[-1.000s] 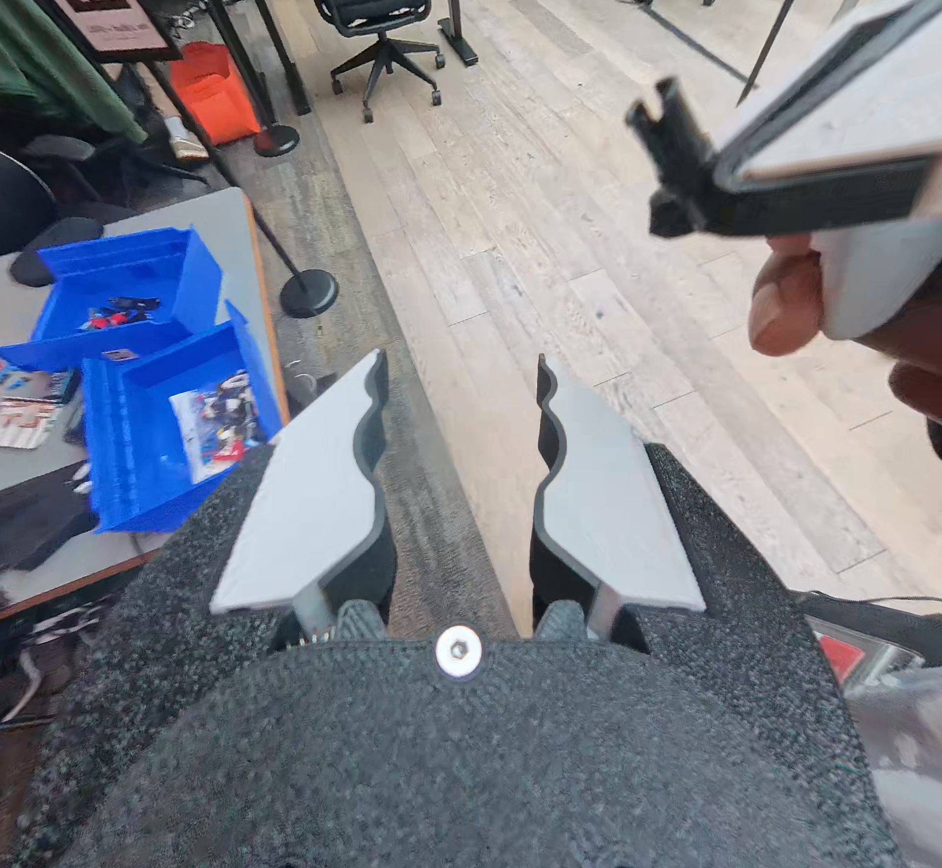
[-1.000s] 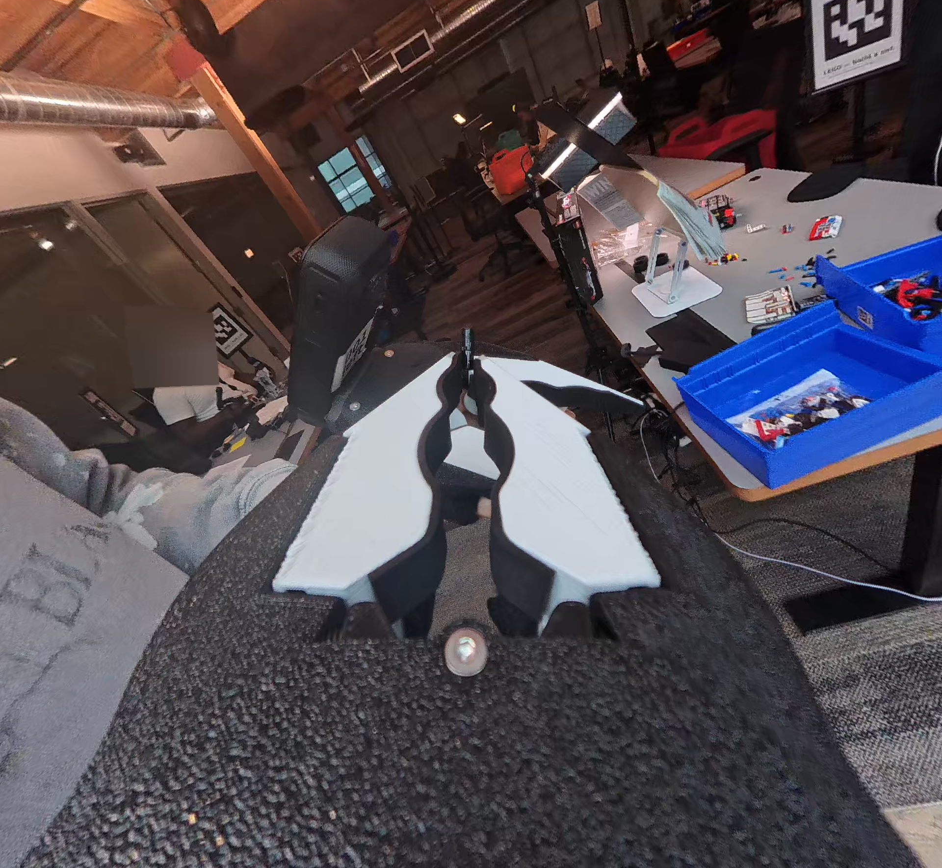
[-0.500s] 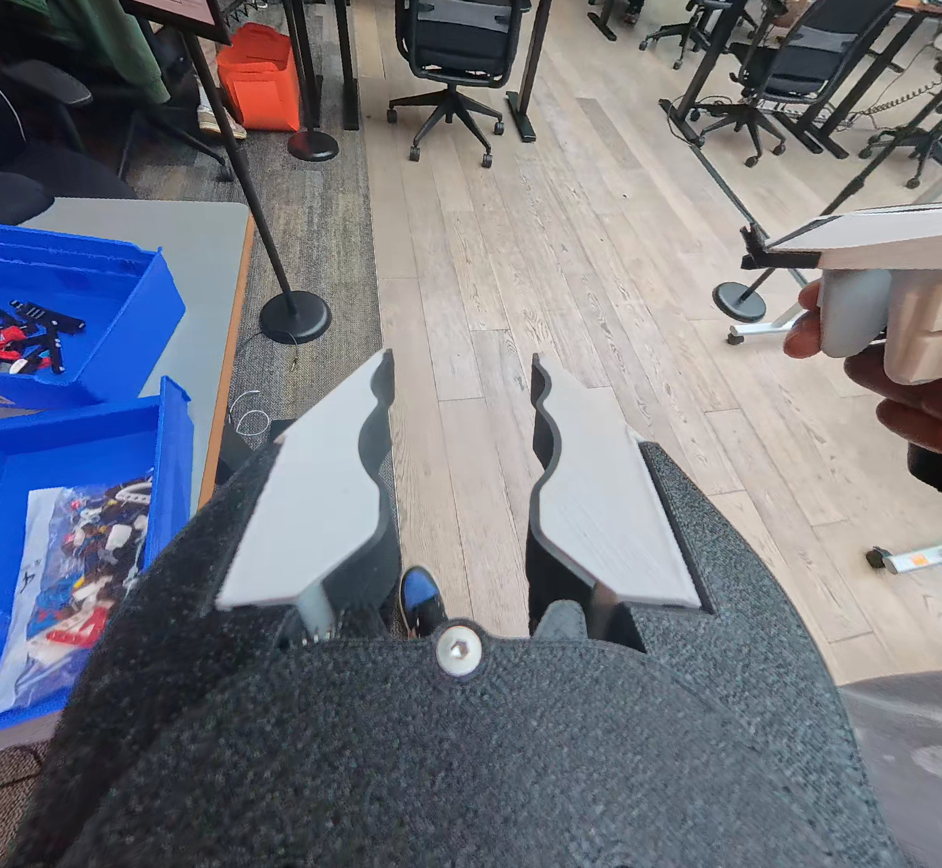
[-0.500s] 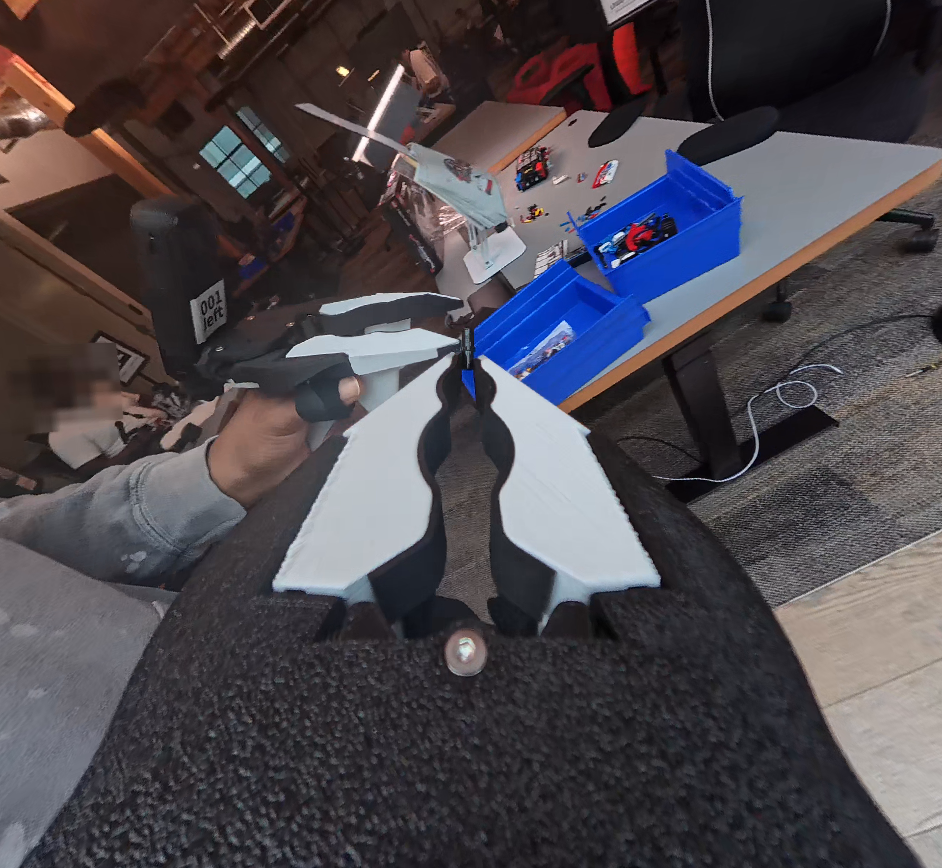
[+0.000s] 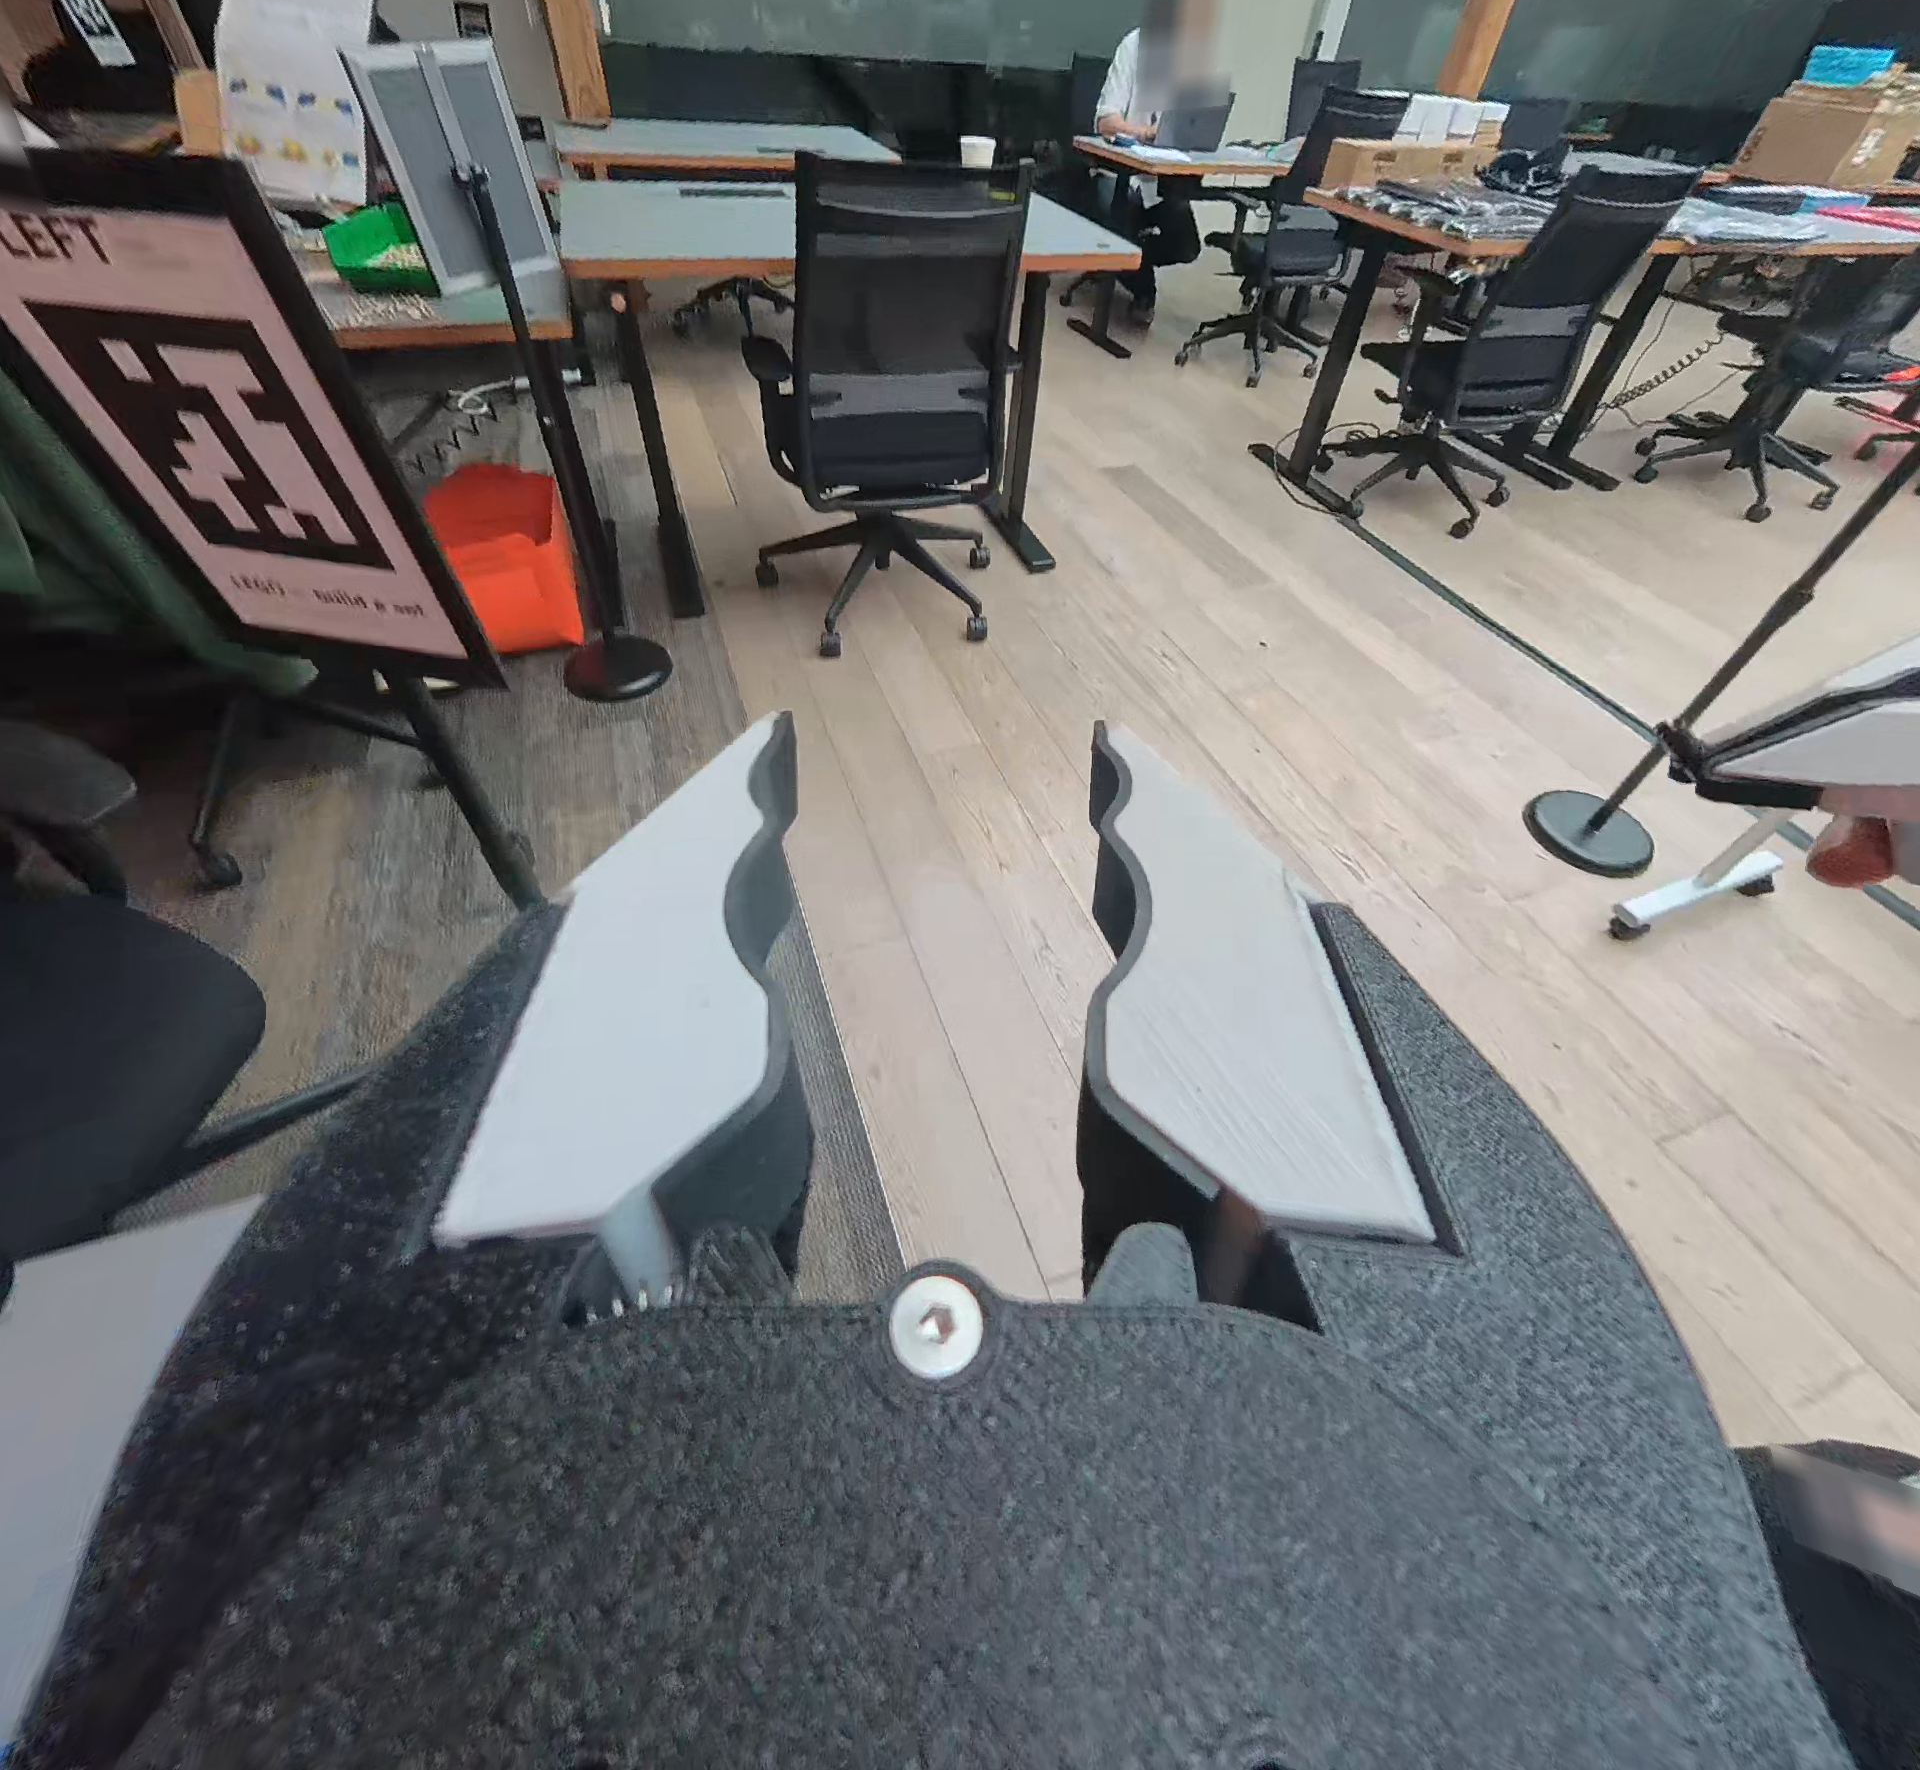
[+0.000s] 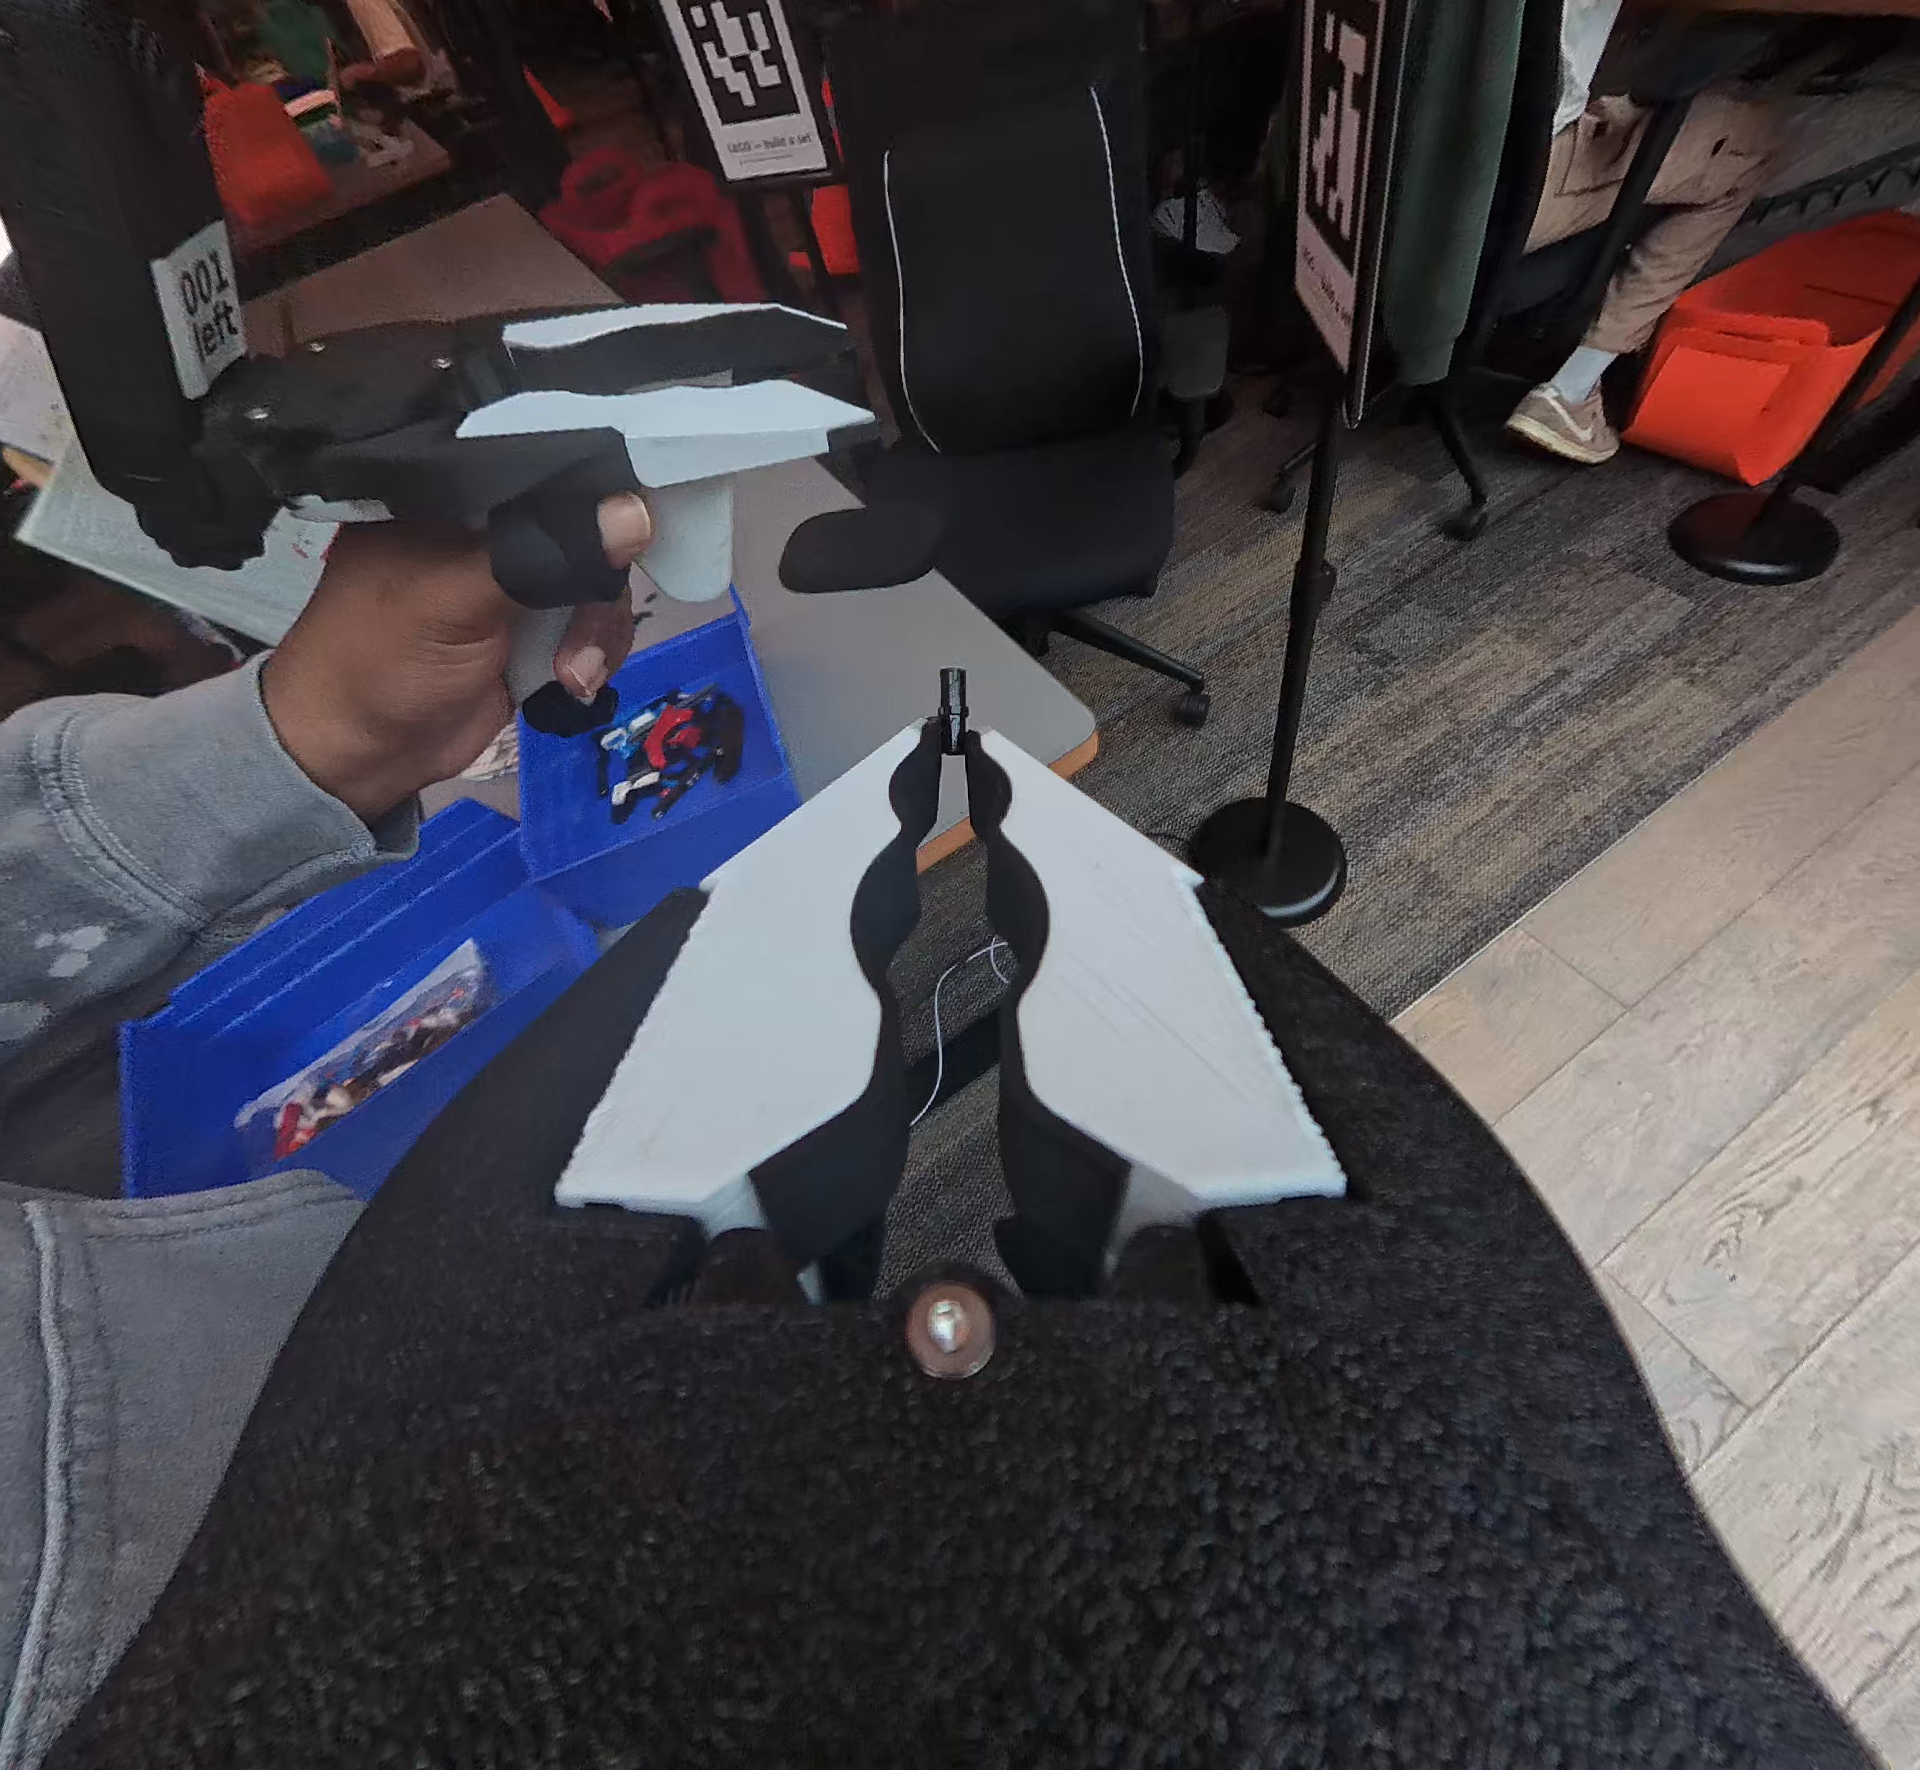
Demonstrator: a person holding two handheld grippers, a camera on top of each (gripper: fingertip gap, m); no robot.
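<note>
Left wrist view: wood floor (image 5: 1195, 681) fills most of the frame, w/ grey carpet (image 5: 343, 847) at left. Desks (image 5: 831, 234) and black office chairs (image 5: 894, 390) stand beyond. A sign (image 5: 208, 432) w/ a black-and-white square code sits on a stand at left, an orange bag (image 5: 509, 557) behind it. Left gripper (image 5: 940, 785) hangs in mid-air over the floor, tongs spread wide, nothing between them. Right gripper's tip (image 5: 1704, 770) shows at the right edge, apart from the left.

Right wrist view: carpet (image 6: 1507, 681) and floor (image 6: 1714, 1149) at right, a grey table (image 6: 883, 660) at left. A black chair (image 6: 1008, 318) stands by the table's far side, b/w two code signs (image 6: 738, 47) on stands. Two blue bins (image 6: 582, 847) sit on the table near its edge; the farther holds loose red, black and white bits (image 6: 675, 744), the nearer a clear bag of parts (image 6: 374, 1045). A hand (image 6: 416, 650) in a grey sleeve holds the left gripper (image 6: 852, 375) up above the bins, tongs apart. Right gripper (image 6: 950, 733) is in the air just off the table edge, tongs pressed together, pinching a small black pin (image 6: 951, 694) at the very tips; the pin sticks out past them.
</note>
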